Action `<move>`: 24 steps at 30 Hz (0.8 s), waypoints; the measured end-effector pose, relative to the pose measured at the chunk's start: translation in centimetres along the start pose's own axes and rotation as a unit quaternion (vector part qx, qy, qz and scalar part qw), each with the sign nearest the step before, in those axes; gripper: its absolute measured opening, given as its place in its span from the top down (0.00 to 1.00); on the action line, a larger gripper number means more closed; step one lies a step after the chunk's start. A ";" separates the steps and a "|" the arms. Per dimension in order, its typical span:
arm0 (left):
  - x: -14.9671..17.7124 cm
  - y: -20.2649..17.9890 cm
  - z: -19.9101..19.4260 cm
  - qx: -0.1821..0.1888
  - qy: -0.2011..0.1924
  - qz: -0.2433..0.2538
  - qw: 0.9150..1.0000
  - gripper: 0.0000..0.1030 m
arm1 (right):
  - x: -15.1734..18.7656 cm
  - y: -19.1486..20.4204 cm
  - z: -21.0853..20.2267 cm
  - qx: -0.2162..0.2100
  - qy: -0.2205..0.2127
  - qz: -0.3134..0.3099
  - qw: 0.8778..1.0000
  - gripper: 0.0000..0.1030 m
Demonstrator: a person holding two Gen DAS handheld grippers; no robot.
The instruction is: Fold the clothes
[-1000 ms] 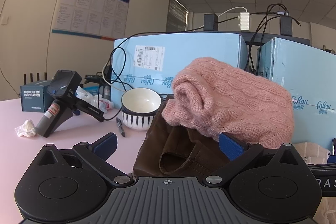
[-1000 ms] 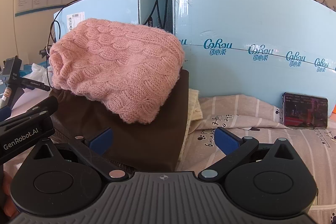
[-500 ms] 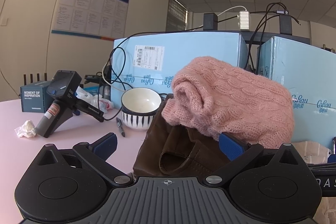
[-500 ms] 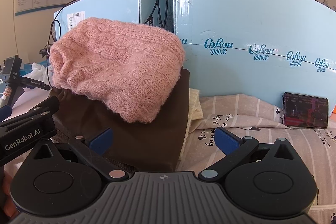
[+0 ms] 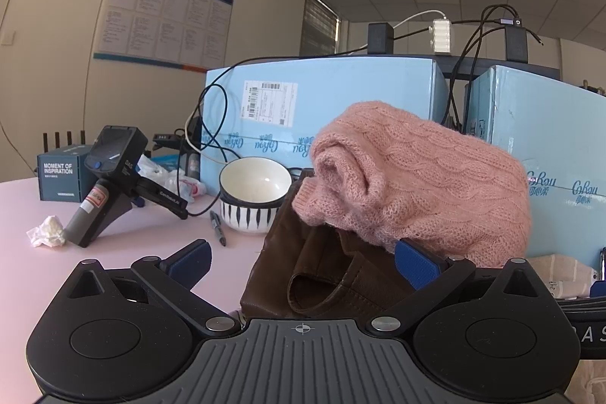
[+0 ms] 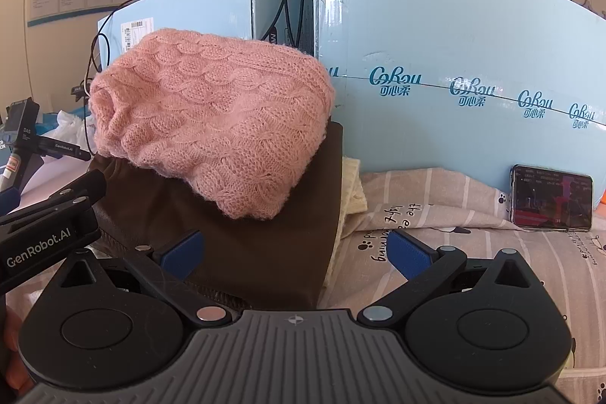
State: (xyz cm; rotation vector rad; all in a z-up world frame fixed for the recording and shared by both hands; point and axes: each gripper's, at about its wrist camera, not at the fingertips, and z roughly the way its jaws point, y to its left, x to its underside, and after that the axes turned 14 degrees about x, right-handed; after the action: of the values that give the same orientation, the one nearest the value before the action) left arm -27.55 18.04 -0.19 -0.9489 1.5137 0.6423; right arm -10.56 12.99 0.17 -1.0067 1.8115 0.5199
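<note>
A folded pink cable-knit sweater (image 5: 416,177) lies on top of a folded dark brown garment (image 5: 325,275); both also show in the right wrist view, the sweater (image 6: 212,116) on the brown garment (image 6: 246,245). My left gripper (image 5: 303,258) is open and empty, just in front of the pile's left end. My right gripper (image 6: 295,250) is open and empty, in front of the pile's right edge. A striped printed cloth (image 6: 473,252) lies to the right of the pile, with a cream knit piece (image 6: 352,184) between them.
Light blue cartons (image 6: 454,63) stand right behind the pile. A white bowl (image 5: 253,195), a pen (image 5: 217,222), a spare gripper on a stand (image 5: 110,184), a crumpled tissue (image 5: 47,231) and a small blue box (image 5: 60,177) sit on the pink table at left. A phone (image 6: 551,197) leans at right.
</note>
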 end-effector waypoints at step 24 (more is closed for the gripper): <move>0.0 0.0 0.2 -0.005 0.000 -0.001 1.000 0.00 | 0.0 0.2 0.0 0.000 -0.001 -0.003 1.000 0.00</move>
State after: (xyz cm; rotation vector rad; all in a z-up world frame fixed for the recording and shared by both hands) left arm -27.48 18.21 -0.21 -0.9576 1.5101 0.6488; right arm -10.75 13.09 0.16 -1.0109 1.8070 0.5169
